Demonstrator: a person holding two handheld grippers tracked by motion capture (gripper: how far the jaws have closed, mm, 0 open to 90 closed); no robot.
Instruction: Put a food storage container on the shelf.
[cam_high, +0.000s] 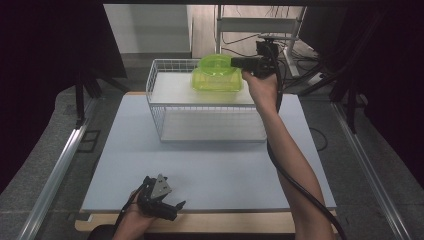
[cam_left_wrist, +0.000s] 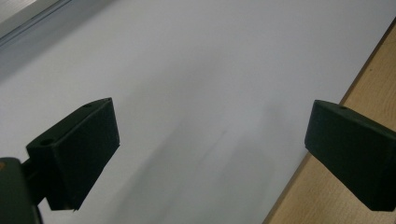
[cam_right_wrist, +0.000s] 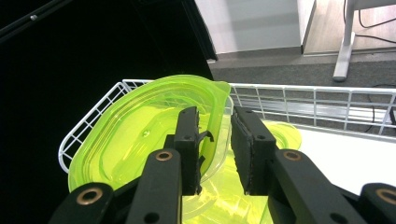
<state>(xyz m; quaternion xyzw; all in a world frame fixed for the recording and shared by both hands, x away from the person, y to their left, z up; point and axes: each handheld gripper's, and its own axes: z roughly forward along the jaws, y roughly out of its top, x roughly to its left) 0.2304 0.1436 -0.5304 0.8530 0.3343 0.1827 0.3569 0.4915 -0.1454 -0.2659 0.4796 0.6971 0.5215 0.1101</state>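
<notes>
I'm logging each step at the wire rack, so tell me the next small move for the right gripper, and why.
Probably draw the right gripper straight back from the green lid. Its jaws straddle the lid's rim with a gap showing at each pad, so nothing is clamped. The lid lies tilted on the green container on the wire rack, so pulling back level should avoid knocking it.

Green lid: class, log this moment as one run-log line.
right gripper astride green lid rim | over wire basket | left gripper open, idle
</notes>
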